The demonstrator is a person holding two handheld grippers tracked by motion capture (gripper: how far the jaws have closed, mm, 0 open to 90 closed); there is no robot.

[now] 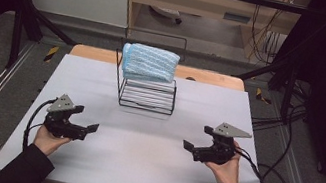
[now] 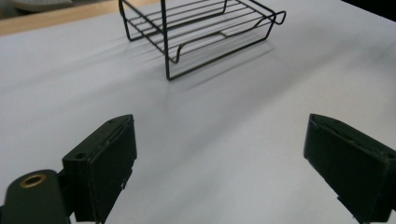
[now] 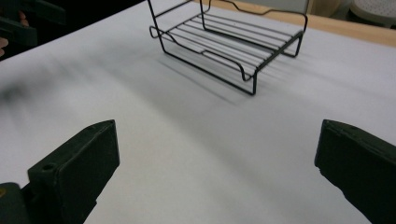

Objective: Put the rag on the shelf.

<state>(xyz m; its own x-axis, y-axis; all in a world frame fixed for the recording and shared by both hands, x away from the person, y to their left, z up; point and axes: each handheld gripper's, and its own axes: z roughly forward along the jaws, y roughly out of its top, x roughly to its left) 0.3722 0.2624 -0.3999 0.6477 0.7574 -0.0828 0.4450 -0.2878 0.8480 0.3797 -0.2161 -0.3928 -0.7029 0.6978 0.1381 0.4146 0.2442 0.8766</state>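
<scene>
Both hands sat low at the near edge of the white table, forearms in dark sleeves coming in from the bottom, palms under the tools. Left gripper pointed inward toward the right one, jaws spread wide, nothing between them (bare tabletop in its own view). Right gripper mirrored it, aimed inward at the left, jaws equally spread and empty. Black wire rack stood ahead of both grippers, well apart from each, roughly midway between them and farther up the table. Folded blue-and-white cloth lay on top of the rack, draped over its upper tier. Grey three-cornered plates faced up on both tools, cables trailing back past the wrists.
</scene>
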